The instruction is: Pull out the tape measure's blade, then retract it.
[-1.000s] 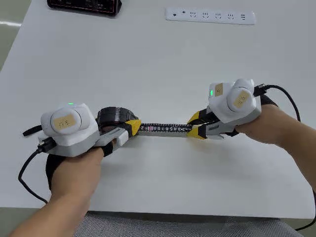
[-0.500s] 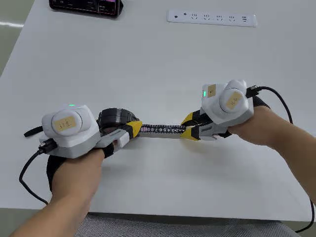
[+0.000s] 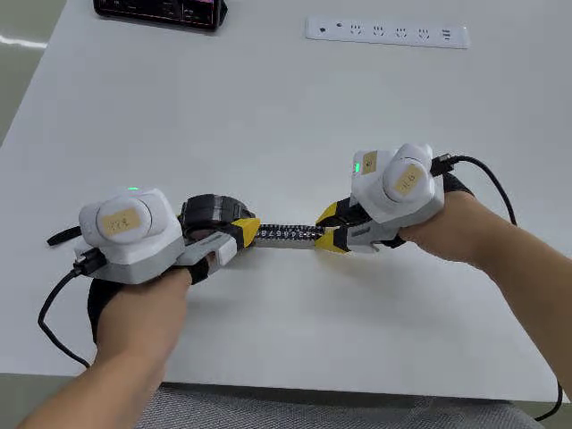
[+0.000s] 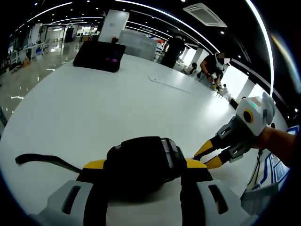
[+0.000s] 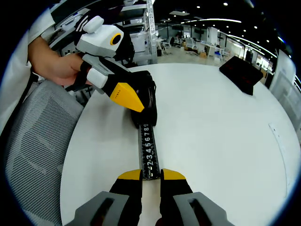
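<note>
**A:** As the head view looks down on the white table (image 3: 268, 116), where is the tape measure (image 3: 210, 213)?

**B:** Its black case rests on the table at the left, clamped in the left tongs (image 3: 231, 239). The blade (image 3: 288, 234) runs out a short way rightward to the right tongs (image 3: 328, 231), which pinch its end. A power strip (image 3: 386, 32) and a dark device (image 3: 161, 9) lie at the far edge.

**A:** And the left gripper view?

**B:** Yellow-tipped jaws press both sides of the case. The right tongs show beyond, at the right.

**A:** The right gripper view?

**B:** Both jaws are closed on the blade's tip. The numerals run away towards the case, which the left tongs grip.
</note>
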`<state>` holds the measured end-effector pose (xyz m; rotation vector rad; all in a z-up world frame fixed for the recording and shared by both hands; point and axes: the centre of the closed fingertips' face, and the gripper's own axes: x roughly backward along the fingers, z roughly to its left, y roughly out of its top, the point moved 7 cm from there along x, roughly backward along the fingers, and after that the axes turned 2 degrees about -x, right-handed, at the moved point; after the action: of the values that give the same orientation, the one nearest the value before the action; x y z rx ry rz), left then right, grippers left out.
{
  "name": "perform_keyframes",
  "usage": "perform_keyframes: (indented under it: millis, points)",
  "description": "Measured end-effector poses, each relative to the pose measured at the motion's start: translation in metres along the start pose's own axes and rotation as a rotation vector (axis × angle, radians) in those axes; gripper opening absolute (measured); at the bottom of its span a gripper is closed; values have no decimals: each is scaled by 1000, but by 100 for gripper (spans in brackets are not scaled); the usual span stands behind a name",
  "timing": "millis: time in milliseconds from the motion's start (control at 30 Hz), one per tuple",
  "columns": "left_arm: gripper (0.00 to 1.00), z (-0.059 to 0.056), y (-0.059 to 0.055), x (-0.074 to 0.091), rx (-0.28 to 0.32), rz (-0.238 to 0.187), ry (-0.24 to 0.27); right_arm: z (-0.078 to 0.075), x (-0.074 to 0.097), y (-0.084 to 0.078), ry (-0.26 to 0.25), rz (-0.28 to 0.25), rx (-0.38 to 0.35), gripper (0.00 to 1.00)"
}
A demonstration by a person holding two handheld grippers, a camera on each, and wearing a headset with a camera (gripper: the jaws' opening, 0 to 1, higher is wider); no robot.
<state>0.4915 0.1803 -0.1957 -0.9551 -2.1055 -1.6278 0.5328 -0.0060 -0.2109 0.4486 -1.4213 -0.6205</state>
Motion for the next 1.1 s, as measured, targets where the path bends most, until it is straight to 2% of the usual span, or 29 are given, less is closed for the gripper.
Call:
perform_keyframes:
  millis: [1100]
  points:
    - [57,0,0,0,6,-3,-4,4,-26,28,16,-48,-8,10]
